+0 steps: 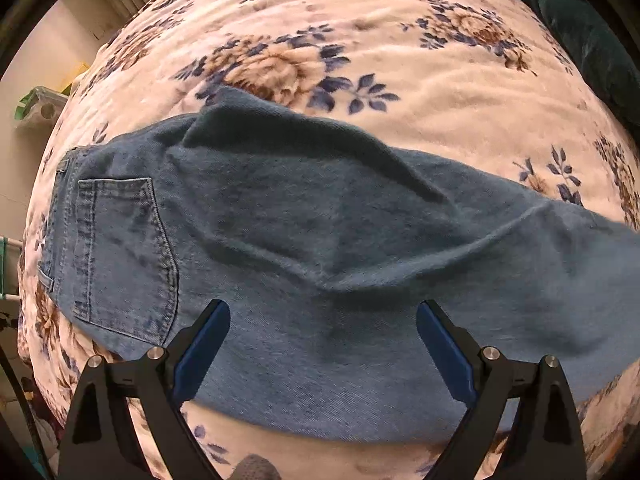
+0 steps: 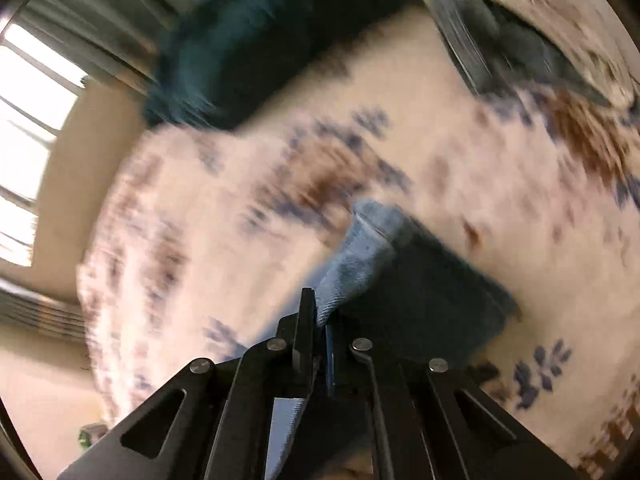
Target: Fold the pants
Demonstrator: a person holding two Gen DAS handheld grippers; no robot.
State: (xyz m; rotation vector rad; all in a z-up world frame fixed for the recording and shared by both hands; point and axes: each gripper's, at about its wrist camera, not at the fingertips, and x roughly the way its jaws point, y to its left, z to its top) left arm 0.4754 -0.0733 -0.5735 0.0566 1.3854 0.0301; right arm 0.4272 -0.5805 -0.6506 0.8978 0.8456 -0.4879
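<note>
The jeans (image 1: 320, 248) lie across the middle of the frame on the flowered bed (image 1: 400, 40), pocket at left. The left tongs (image 1: 322, 320) hover wide above them; the right tongs (image 2: 318, 320) pinch a hem (image 2: 360, 248) — blurred. Best to carry that hem over level — keeping edges aligned.

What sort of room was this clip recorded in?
Most likely a bedroom. The jeans lie on a floral blanket spread like bedding, a dark pillow sits at its far edge, and a bright window shows beside it.
</note>
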